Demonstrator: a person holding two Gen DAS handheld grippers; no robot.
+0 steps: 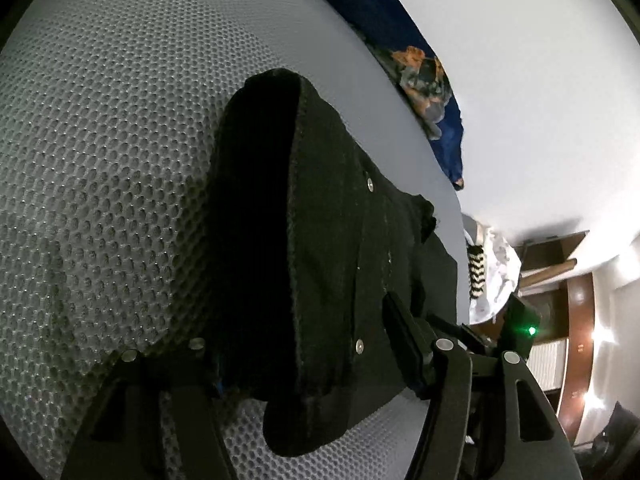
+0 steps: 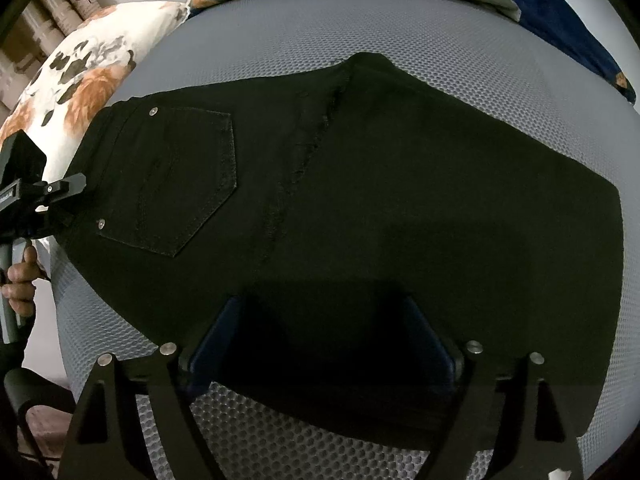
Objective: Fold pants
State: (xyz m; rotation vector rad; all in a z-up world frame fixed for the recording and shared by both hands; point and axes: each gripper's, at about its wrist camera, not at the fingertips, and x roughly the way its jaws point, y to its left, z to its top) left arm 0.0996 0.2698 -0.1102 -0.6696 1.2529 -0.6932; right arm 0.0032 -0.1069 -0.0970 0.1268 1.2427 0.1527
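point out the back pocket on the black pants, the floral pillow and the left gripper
back pocket (image 2: pixel 188 176), right wrist view, middle of the stitched pocket panel
floral pillow (image 2: pixel 92 64), right wrist view, white cover among the orange flowers
left gripper (image 2: pixel 66 186), right wrist view, tip of its fingers at the pants' waist edge

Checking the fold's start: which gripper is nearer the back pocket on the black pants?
Left. The left gripper sits at the waistband beside the back pocket; the right gripper is farther along the leg.

We see dim, heavily fisheye-bent frames with dark corners; the black pants (image 2: pixel 400 200) swallow detail, perhaps underexposed, while lamps (image 1: pixel 600 336) glare at one edge.
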